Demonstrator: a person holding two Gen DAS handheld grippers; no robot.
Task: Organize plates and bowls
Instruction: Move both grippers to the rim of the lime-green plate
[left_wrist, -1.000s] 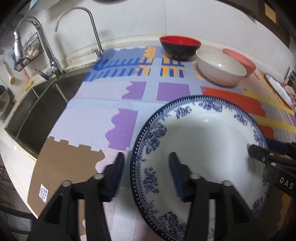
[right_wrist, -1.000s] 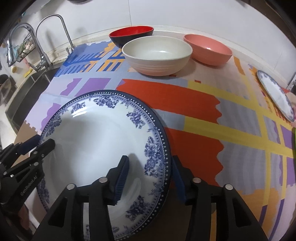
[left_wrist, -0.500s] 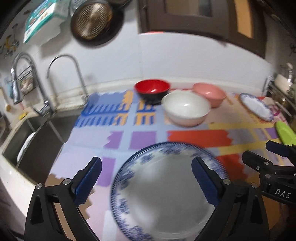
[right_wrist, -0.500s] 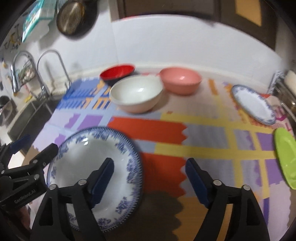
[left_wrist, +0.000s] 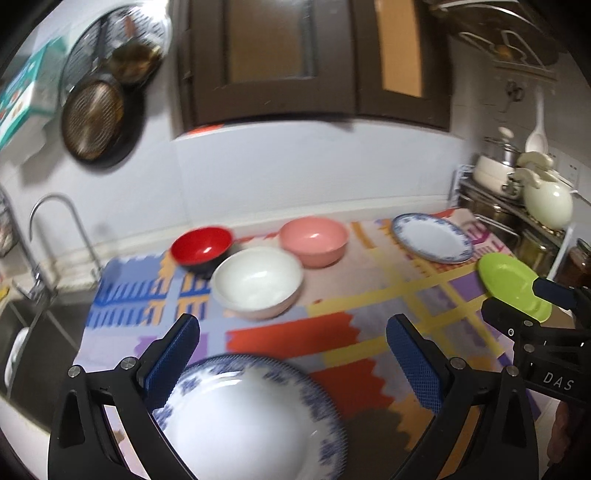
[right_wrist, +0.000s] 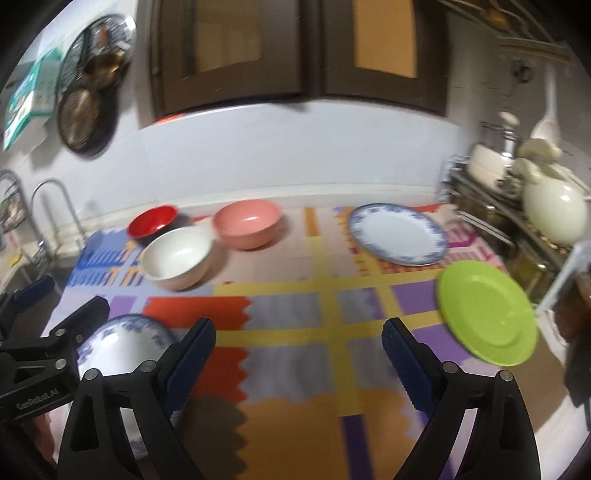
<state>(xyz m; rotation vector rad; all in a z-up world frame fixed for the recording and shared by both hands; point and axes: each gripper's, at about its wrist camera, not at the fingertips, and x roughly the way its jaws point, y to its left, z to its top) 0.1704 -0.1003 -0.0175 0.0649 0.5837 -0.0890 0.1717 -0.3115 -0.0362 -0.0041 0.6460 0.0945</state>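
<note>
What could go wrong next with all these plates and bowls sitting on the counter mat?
The green plate seems to sit near the mat's right edge, so a nudge might push it off. The white bowl sits tight against the red bowl and pink bowl, so lifting one could knock another. The right gripper is opening, with nothing between its jaws.

A big white plate with blue flowers (left_wrist: 251, 421) lies flat on the mat, near three round bowls (left_wrist: 257, 282).
</note>
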